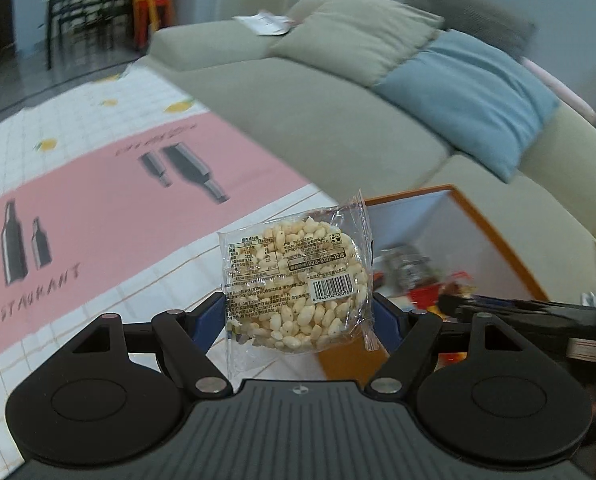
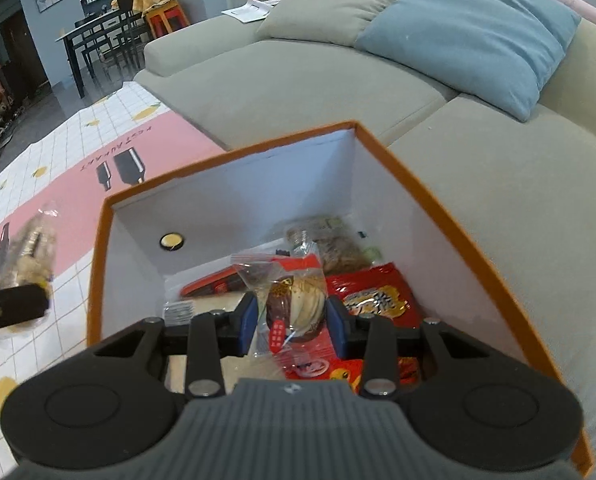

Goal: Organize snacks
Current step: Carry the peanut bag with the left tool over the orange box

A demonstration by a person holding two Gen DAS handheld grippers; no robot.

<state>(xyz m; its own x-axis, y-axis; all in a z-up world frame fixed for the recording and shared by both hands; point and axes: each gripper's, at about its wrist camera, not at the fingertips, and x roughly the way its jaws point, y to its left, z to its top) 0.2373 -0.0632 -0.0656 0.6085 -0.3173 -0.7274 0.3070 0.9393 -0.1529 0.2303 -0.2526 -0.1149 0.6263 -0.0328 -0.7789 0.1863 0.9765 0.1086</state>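
A round puffed-rice cake (image 1: 298, 280) in a clear wrapper hangs above the tablecloth, with my left gripper (image 1: 298, 314) shut on its two edges, jaws wide. From the right wrist view the same cake (image 2: 30, 256) shows blurred at the left, outside the box. My right gripper (image 2: 292, 316) is shut on a clear-wrapped brown and cream pastry (image 2: 298, 304), held over the inside of the orange-rimmed white box (image 2: 234, 156). That box (image 1: 493, 232) lies just right of the rice cake in the left wrist view, where the right gripper's black body (image 1: 517, 308) reaches over it.
Several snack packets lie in the box, among them a red one (image 2: 377, 296). A pink and white tablecloth (image 1: 98, 208) covers the table. Behind stands a grey-green sofa (image 2: 298, 80) with a blue cushion (image 2: 469, 28). A dark dining table (image 2: 98, 36) is far back.
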